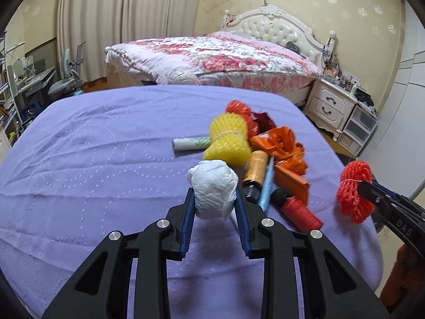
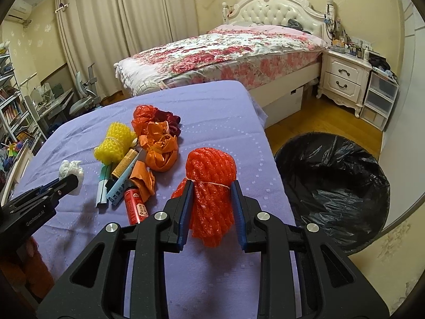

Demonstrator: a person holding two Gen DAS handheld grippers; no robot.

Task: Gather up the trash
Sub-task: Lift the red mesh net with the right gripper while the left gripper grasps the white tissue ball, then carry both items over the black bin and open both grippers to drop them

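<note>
Trash is being held in both claws at once, up off the purple cloth-covered surface (image 1: 106, 159). The left claw (image 1: 214, 199) is clamped on a crumpled white plastic bag ball (image 1: 212, 187), and the right claw (image 2: 211, 195) is clamped on a red foam-net bundle tied with thin string (image 2: 211, 186), gripped roughly at the tied waist.

Landmark for everything: the black-lined round trash bin (image 2: 334, 186) on the floor. The red bundle is held just beside it, over the surface's near edge. The white ball is well apart from it, with the whole pile of leftovers in between: a yellow foam-net bundle (image 2: 113, 143), orange crumpled plastic wrapping (image 2: 159, 148), a red cylindrical can (image 2: 135, 207) and an amber tube with a black cap (image 2: 124, 163).

Handling guess: both held pieces look super light and squishy, so crushing isn't a worry, but thin plastic could probably slip out of a loose pinch. Mid-body grips seem right, and for the net the string waist is likely the firmest spot.

Hard to make out: the labels on the can and tubes can't be read, the dark red item at the pile's far end can't be identified, and the bin's contents are lost in the black liner.
</note>
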